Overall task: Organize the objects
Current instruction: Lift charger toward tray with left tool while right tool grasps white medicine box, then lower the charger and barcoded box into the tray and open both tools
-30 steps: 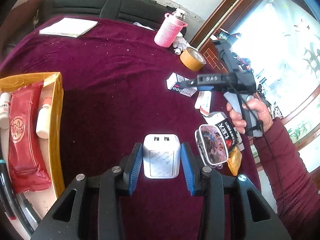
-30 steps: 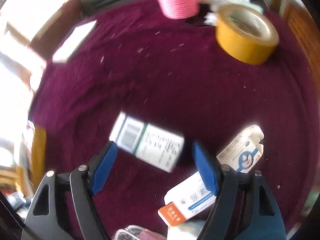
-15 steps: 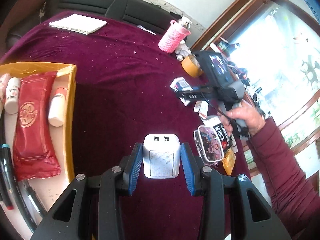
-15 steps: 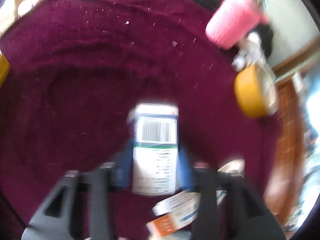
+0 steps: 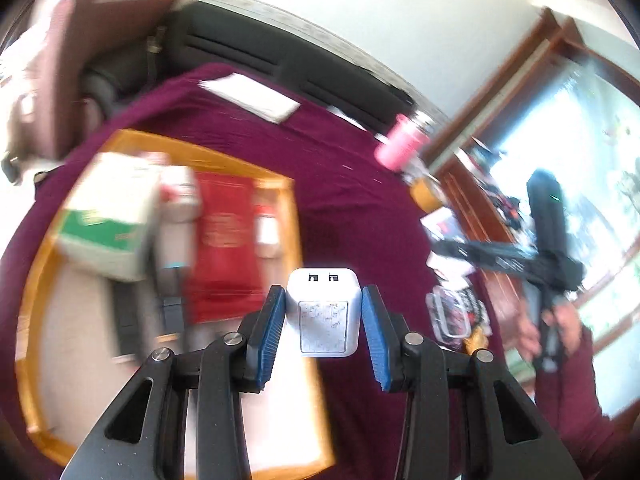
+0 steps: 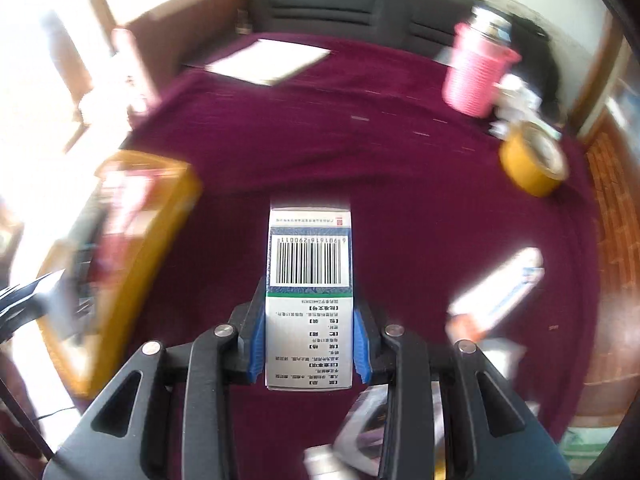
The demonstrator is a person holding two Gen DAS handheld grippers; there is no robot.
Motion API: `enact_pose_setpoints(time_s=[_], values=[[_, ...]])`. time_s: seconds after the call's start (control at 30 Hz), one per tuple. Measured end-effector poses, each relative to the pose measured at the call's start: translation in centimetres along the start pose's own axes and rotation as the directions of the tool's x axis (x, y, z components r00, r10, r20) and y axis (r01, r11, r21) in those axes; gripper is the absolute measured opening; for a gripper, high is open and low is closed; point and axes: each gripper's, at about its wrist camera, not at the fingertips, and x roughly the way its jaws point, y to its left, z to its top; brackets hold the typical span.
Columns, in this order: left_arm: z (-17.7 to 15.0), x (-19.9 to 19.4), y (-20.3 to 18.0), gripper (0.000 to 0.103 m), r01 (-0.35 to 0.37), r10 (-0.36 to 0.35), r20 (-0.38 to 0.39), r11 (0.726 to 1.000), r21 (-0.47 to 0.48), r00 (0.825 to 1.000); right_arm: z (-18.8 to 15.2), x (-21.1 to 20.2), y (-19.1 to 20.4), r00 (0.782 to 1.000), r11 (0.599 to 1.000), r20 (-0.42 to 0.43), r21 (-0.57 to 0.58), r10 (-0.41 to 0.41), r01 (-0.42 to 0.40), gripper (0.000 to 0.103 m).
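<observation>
I start from the counter (image 6: 400,168), draped in dark maroon cloth, with a black sofa behind it and a white notepad (image 6: 268,62) at its far edge. On the left side sits the big yellow-rimmed tray (image 5: 294,216), already holding a green-and-white carton (image 5: 108,216), a red foil packet (image 5: 224,236) and a couple of small white bottles, all smeared by motion blur. Over on the right side are a pink-sleeved flask (image 6: 476,76), a roll of yellow tape (image 6: 532,164) and a loose heap of small packages. My left hand-held gripper (image 5: 324,316) has its blue pads set narrow against the sides of a white USB charger (image 5: 323,312), ports facing away from me, and it hangs right over the tray's near right corner. My right hand-held gripper (image 6: 309,340) has just closed its jaws and now clamps a white medicine box with a barcode (image 6: 310,288), whose long axis runs straight out along the fingers. From that side the tray lies off to the left, well apart across bare cloth. I judge the left hand is the nearer one, so the charger should go down first, with the box swinging left afterwards
</observation>
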Motion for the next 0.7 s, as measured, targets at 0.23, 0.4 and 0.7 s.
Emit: enact_pose_setpoints(time_s=[0.23, 0.4, 0.7], values=[[-1.2, -2.5, 6.3, 0.034, -0.208, 0.209, 0.006, 0.977, -0.047, 0.978, -1.1, 3.0, 11.1, 0.985, 0.978, -0.030, -0.119, 0.167, -0.169, 0.032], [-1.9, -2.9, 10.0, 0.034, -0.254, 0.254, -0.017, 0.961, -0.104, 0.967, -1.7, 6.4, 16.4, 0.964, 0.957, -0.105, -0.135, 0.244, -0.257, 0.032], [-0.8, -2.0, 13.7, 0.034, -0.290, 0.286, -0.046, 0.949, -0.121, 0.957, -1.9, 10.7, 23.7, 0.919, 0.917, -0.200, -0.146, 0.340, -0.371, 0.033]])
